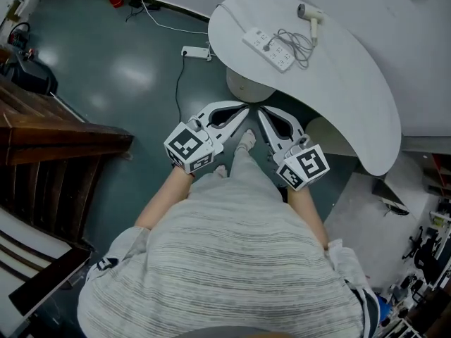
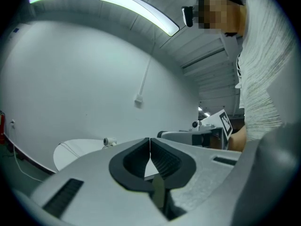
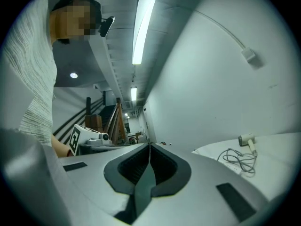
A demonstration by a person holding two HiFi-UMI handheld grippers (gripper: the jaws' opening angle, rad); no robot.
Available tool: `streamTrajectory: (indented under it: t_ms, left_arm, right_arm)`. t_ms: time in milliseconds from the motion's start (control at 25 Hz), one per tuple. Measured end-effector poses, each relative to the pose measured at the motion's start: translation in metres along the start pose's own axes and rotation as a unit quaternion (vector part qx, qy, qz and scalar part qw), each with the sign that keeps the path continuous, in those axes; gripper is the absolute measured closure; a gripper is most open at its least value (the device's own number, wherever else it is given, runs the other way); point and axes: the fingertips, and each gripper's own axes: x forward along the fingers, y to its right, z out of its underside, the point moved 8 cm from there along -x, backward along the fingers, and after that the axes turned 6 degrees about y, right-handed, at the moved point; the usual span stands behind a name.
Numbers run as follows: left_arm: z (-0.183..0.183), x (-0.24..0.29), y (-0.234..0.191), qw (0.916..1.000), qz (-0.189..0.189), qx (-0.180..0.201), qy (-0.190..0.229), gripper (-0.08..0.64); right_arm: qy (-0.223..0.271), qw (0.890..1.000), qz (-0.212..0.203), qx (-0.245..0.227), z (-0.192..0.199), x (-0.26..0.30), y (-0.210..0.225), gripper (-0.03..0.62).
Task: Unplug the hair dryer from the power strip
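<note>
White left claw (image 1: 245, 113) and right claw (image 1: 260, 113) both pressed together, empty, short of the table (image 1: 338, 97). Beyond, hair dryer (image 1: 312, 16) lying near power strip (image 1: 269, 49), well apart from both. Approach step, likely; next: reach in, open onto the plug.

**What Things Look Made Of**

I see a dark, shiny floor (image 1: 127, 69) that throws back light. The table (image 1: 352, 83) is smooth, dull white. The power strip (image 1: 268, 49) and hair dryer (image 1: 311, 14) look like smooth pale plastic. My left gripper (image 2: 150, 140) and right gripper (image 3: 150, 147) are dull grey plastic with black ribbed pads (image 2: 164, 161). The shirt (image 1: 232, 259) is ribbed cloth.
</note>
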Motion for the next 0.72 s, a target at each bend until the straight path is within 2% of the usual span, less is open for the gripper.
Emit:
streamTrajectory:
  t_ms: [400,720]
  left_arm:
    - [-0.004,0.091,-0.096,0.9989,0.013,0.015,-0.042,0.551]
    - [-0.003,0.143,-0.137,0.9971,0.028,0.019,-0.068,0.551]
  right_arm:
    - [-0.014,1.000,-0.001,0.013,-0.003,0.061,0.117,0.566]
    - [-0.031,0.999,-0.023,0.007,-0.008,0.085,0.174,0.566]
